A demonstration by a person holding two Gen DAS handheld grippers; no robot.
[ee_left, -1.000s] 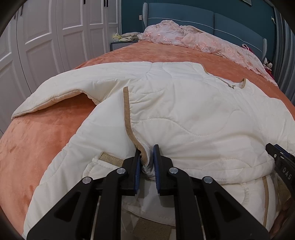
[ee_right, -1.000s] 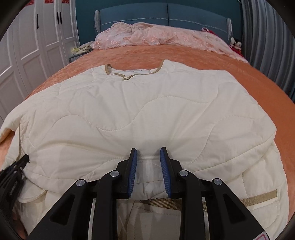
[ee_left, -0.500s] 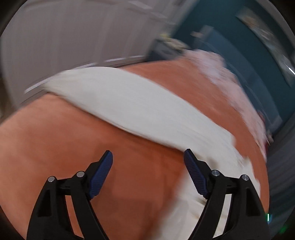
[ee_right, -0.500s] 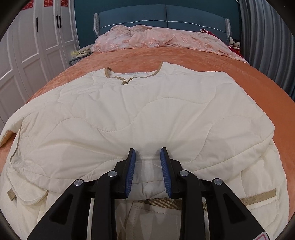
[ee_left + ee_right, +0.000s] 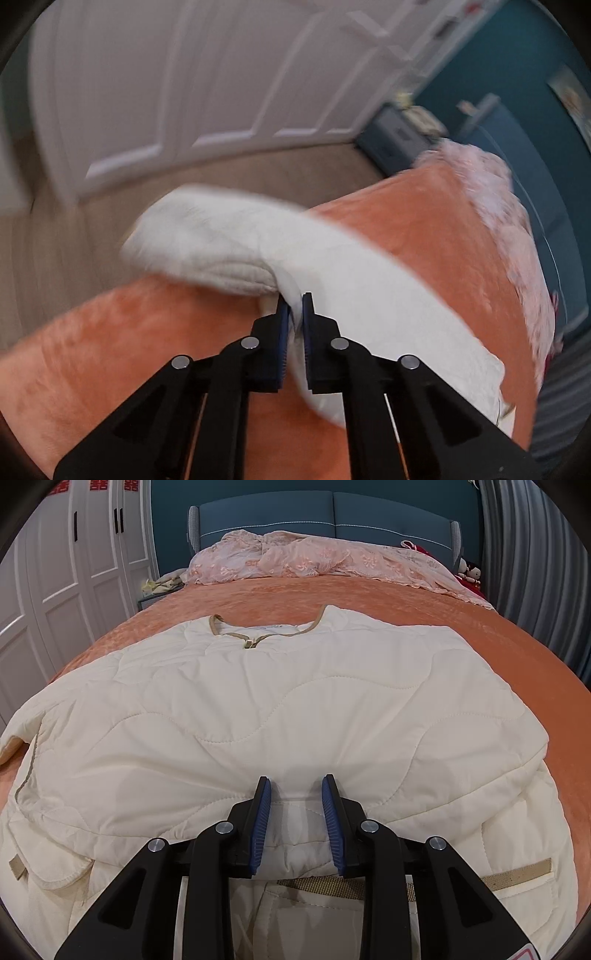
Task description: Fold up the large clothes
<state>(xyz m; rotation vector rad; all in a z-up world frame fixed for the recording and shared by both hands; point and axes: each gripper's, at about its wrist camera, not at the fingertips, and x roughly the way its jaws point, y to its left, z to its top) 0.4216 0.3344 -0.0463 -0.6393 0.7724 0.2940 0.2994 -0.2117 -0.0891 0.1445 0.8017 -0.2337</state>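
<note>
A cream quilted jacket [image 5: 277, 701] with tan trim lies flat on the orange bedspread [image 5: 369, 594], collar toward the headboard. My right gripper [image 5: 295, 786] sits at the jacket's near folded edge, with a bunched fold of the fabric pinched between its blue pads. In the blurred left wrist view the jacket's sleeve [image 5: 229, 243] stretches out over the bed's side edge. My left gripper [image 5: 294, 301] is closing on that sleeve, and a thin fold of it is pressed between the narrow jaws. The cuff end hangs past the bedspread [image 5: 110, 350].
A pink lace cover [image 5: 314, 557] is heaped along the blue headboard. White wardrobe doors [image 5: 184, 74] stand close beside the bed, with a strip of floor [image 5: 55, 240] between. A nightstand [image 5: 391, 144] sits by the headboard. Grey curtains [image 5: 535, 572] hang on the right.
My left gripper let go of the jacket's front edge, swung left out over the bed's side, opened wide and closed on the sleeve. The right gripper has kept still with its fold.
</note>
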